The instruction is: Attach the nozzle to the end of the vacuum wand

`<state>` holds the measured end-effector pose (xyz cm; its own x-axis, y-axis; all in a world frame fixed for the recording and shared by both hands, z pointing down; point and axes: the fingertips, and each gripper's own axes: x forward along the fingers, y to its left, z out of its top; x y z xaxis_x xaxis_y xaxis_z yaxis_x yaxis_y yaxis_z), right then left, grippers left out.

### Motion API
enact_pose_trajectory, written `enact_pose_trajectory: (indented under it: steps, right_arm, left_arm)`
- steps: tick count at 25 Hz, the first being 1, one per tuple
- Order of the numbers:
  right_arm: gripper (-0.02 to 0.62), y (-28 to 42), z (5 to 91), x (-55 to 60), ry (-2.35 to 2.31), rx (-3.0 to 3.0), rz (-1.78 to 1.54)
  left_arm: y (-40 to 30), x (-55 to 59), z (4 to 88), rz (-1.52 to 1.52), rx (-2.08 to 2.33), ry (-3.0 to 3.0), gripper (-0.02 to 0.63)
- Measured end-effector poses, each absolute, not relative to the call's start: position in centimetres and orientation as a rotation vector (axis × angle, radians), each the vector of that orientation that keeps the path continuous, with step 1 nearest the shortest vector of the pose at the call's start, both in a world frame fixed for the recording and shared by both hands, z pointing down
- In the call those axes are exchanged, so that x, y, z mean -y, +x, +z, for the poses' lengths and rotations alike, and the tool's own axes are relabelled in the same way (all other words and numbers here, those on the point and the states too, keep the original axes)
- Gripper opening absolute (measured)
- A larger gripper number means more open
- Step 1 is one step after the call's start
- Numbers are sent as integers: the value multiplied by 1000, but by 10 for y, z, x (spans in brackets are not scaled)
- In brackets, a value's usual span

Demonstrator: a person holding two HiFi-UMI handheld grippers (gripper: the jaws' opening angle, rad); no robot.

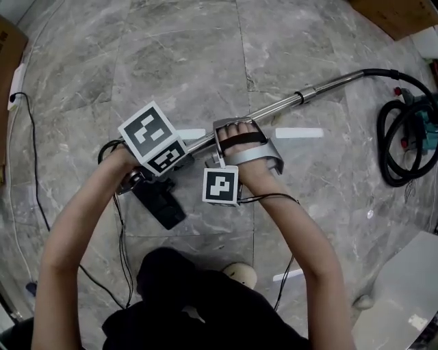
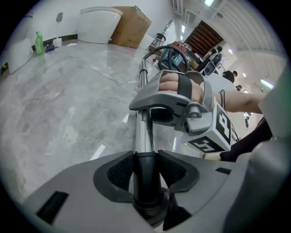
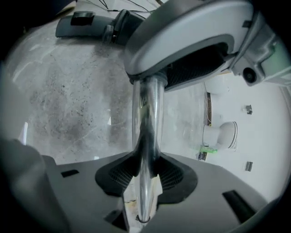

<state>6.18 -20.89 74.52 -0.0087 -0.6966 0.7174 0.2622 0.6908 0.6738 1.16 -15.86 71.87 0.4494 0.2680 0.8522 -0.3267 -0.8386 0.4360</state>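
Observation:
The chrome vacuum wand lies slanted across the marble floor, from upper right to lower left. My right gripper is shut on it partway along; in the right gripper view the tube runs between both pads. At the wand's lower end sits the black nozzle, its head resting on the floor. My left gripper is shut on the nozzle's black neck, which meets the chrome tube in line. The marker cube hides the joint in the head view. The nozzle head shows beyond the left gripper.
A coiled black hose and the teal vacuum body lie at the right. Thin cables trail over the floor at the left. A cardboard box stands at the upper right and a white object at the lower right.

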Motion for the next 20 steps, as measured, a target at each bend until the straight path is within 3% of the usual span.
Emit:
enact_pose_trajectory:
  steps: [11,16,20]
  right_arm:
    - [149,55,742,205,422,1532,-759]
    - [149,57,741,203,412,1530,-753]
    - [149,56,738,202,419,1539,-753]
  left_arm:
    - [2,166,699,1463,37,2281,180]
    - [-51,137,696,1675,-32,2271,292]
    - [-96,122,695,1578,242,2252,301]
